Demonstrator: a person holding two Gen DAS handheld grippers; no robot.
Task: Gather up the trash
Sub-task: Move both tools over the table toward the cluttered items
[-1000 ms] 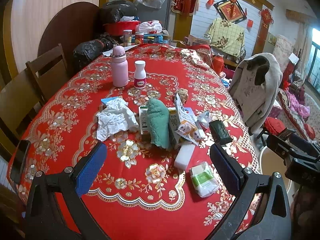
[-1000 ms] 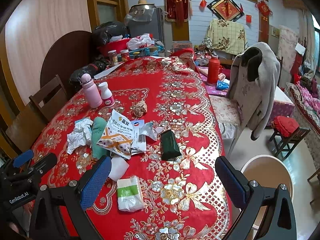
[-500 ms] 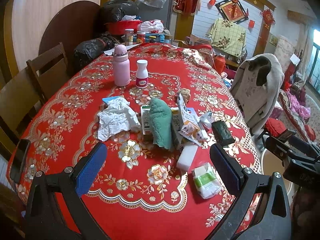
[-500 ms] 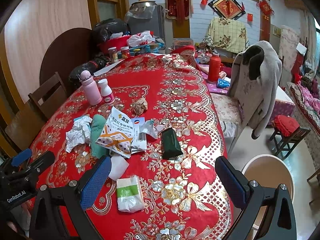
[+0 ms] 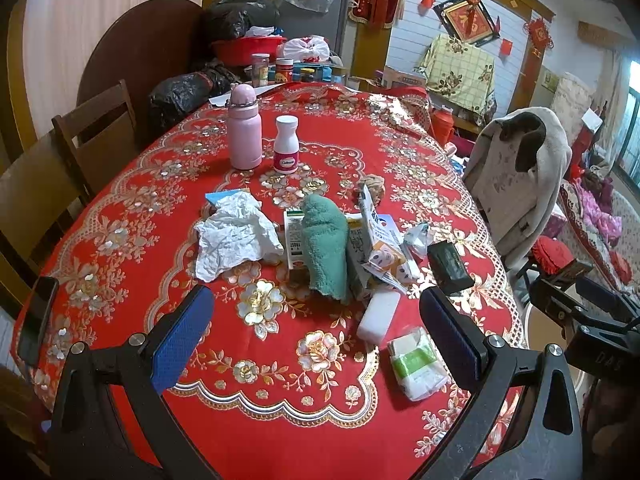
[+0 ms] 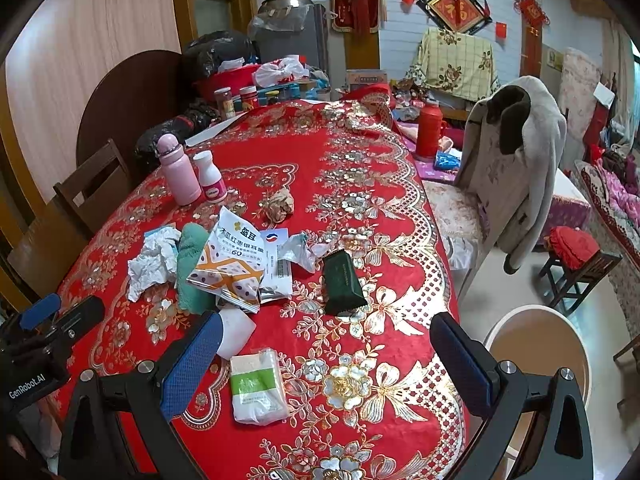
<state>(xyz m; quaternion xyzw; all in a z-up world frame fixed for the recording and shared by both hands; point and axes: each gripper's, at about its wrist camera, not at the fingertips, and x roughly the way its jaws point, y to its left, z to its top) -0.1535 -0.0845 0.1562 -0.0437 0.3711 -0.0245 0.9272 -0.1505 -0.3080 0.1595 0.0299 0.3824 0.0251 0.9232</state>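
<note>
Left hand-held gripper (image 5: 316, 330) spread, right hand-held gripper (image 6: 326, 354) spread

- Soft, even indoor light; daylight glows from a window (image 5: 634, 128) at the far right.
- The red tablecloth (image 6: 360, 184) glints on its sequins.
- Both fisheye views bend edges, with dark corners.

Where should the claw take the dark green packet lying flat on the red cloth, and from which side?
Take the dark green packet across its narrow width, near the middle, coming from above. It lies flat with bare cloth on both long sides, so the right claw, now open and nearest, probably fits around it.
</note>
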